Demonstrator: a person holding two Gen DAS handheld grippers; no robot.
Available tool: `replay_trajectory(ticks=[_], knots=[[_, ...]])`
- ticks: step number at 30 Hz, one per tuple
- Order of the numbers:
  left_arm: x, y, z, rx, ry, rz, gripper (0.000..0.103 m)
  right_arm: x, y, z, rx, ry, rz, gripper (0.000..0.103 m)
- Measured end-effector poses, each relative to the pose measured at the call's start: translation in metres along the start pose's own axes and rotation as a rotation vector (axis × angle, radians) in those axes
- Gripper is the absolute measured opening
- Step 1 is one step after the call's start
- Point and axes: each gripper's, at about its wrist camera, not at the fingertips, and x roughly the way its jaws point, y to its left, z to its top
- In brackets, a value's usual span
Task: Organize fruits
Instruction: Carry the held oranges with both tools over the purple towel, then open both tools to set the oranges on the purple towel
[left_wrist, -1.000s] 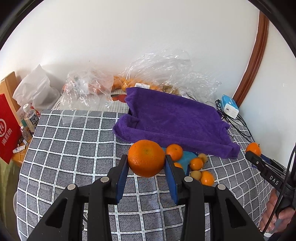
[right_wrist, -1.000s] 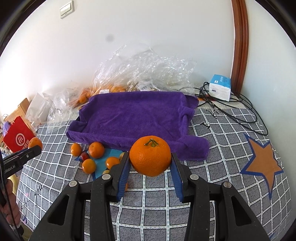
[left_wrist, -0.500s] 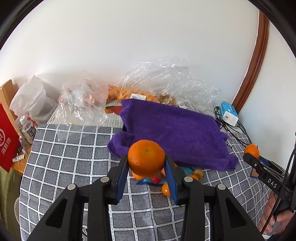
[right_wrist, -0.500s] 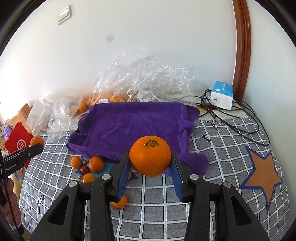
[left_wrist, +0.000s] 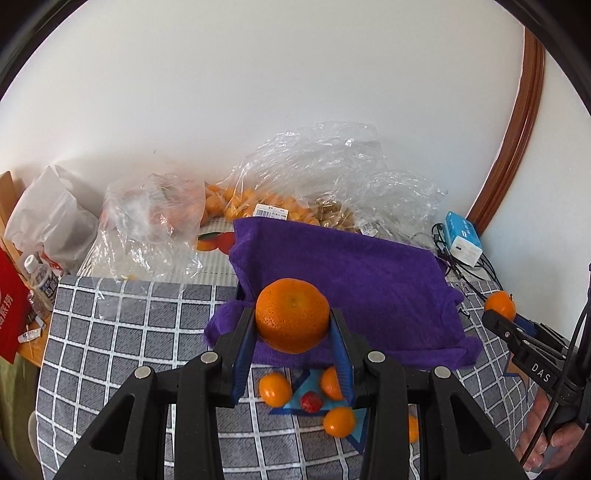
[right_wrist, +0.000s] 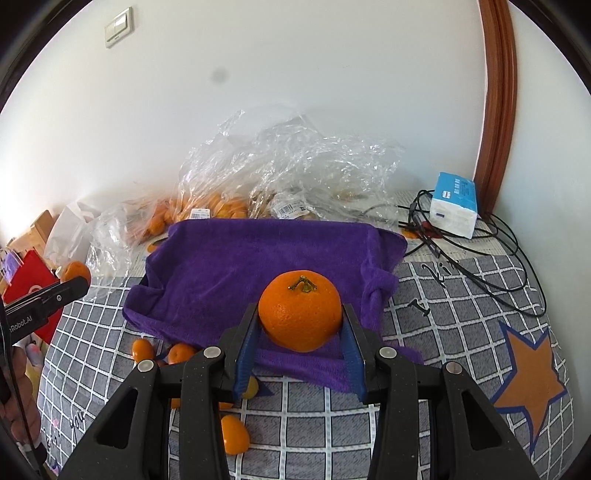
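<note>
My left gripper (left_wrist: 292, 334) is shut on a large orange (left_wrist: 291, 320), held in the air over the near edge of a purple towel (left_wrist: 354, 280). My right gripper (right_wrist: 301, 332) is shut on another large orange (right_wrist: 300, 312) with a stem, above the towel's front right part (right_wrist: 258, 266). Several small oranges (left_wrist: 274, 388) and a red fruit (left_wrist: 311, 401) lie on the checked cloth below the left gripper. The same small oranges (right_wrist: 179, 352) show at the lower left of the right wrist view. Each gripper appears at the other view's edge: the right gripper (left_wrist: 498, 314) and the left gripper (right_wrist: 75, 278).
Clear plastic bags (left_wrist: 317, 177) with small oranges lie behind the towel by the wall. A blue and white box (right_wrist: 455, 203) and black cables (right_wrist: 491, 266) sit at the back right. A red bag (left_wrist: 11, 306) and bottles (left_wrist: 40, 277) stand at the left edge. A hand (left_wrist: 550, 443) shows lower right.
Both grippers moved forward and slightly up with their oranges, from over the checked cloth to over the towel's near edge. The small oranges slid lower in both views.
</note>
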Motion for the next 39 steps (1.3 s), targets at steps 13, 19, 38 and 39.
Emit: replay_trajectory(ticks=[13,19,38,39], knots=[[0.044,-0.008,0.024,0.034,0.027,0.002,0.037,0.046,0.001,0.015,-0.005,0.026,0.001,0.042],[0.072,-0.006,0.033,0.036,0.05,0.008,0.037,0.077,-0.003,0.02,0.008,0.057,-0.002,0.042],[0.155,0.009,0.031,0.015,0.144,0.019,0.037,0.167,-0.014,0.023,-0.001,0.19,-0.046,0.042],[0.157,0.007,0.029,0.026,0.144,0.029,0.037,0.169,-0.014,0.023,0.0,0.194,-0.048,0.042]])
